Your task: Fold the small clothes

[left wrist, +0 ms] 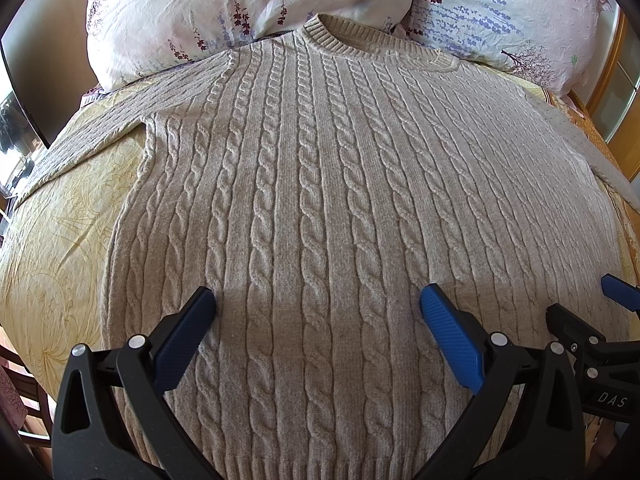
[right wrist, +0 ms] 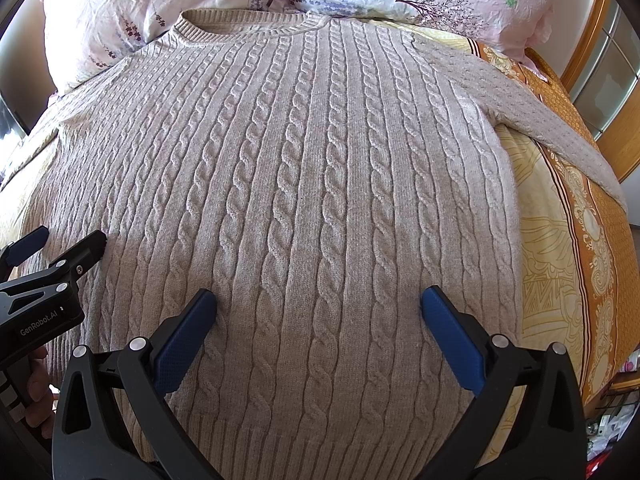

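cable-knit sweater (left wrist: pixel 320 184) lies flat, unfolded, both sleeves out | left gripper (left wrist: pixel 318 304) and right gripper (right wrist: pixel 319 303) jaws spread, holding nothing, sweater hem below them | 0 folds made, all remain

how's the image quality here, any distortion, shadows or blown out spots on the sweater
Left wrist view: strong fisheye bulge, dark vignette corners; the sweater stays sharp, with a soft shadow between the open left hand-held gripper fingers. Right wrist view: same barrel bend; bright sun washes the pillows, shade falls under the right hand-held gripper.
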`<state>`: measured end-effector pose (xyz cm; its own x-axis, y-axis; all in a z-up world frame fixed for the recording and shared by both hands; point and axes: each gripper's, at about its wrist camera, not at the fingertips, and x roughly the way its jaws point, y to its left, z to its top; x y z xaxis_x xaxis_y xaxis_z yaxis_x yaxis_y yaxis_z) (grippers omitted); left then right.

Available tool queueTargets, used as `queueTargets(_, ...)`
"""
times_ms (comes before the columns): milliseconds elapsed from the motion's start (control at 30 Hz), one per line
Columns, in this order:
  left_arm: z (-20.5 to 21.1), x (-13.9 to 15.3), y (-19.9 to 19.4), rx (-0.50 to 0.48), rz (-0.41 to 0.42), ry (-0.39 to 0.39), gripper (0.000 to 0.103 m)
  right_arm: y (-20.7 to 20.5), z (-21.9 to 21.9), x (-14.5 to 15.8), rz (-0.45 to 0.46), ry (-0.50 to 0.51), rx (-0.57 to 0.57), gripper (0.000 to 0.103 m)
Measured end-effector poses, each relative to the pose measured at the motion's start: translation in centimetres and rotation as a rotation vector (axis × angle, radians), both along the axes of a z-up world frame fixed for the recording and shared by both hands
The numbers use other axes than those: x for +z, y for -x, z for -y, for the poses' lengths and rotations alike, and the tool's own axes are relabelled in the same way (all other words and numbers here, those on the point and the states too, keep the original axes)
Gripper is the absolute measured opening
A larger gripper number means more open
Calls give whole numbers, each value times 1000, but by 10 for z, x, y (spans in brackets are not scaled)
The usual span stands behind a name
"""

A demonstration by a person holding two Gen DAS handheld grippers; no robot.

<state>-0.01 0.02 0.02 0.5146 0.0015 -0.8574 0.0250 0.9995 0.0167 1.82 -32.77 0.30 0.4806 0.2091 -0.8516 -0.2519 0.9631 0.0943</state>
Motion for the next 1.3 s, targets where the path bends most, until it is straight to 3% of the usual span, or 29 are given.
queueTargets(833, -3, -1, -4, -18, -16, -2, 101, -6, -4, -1, -23, 12, 22, 102)
queueTargets(1000, -1, 0, -7, -47, -30, -2, 101, -3, 0, -1, 18, -11, 81, 102)
queueTargets(1133, 0, 0, -9, -55, -37, -3, 101, -12, 20, 5, -8, -131, 63, 102)
queueTargets(1233, 0, 1, -11, -56, -36, -1, 101, -30, 53, 14, -3, -249, -60, 102)
queueTargets(1300, -2, 2, -12, -57, -30, 14, 101, -44, 83, 21, 18, -337, -141, 95)
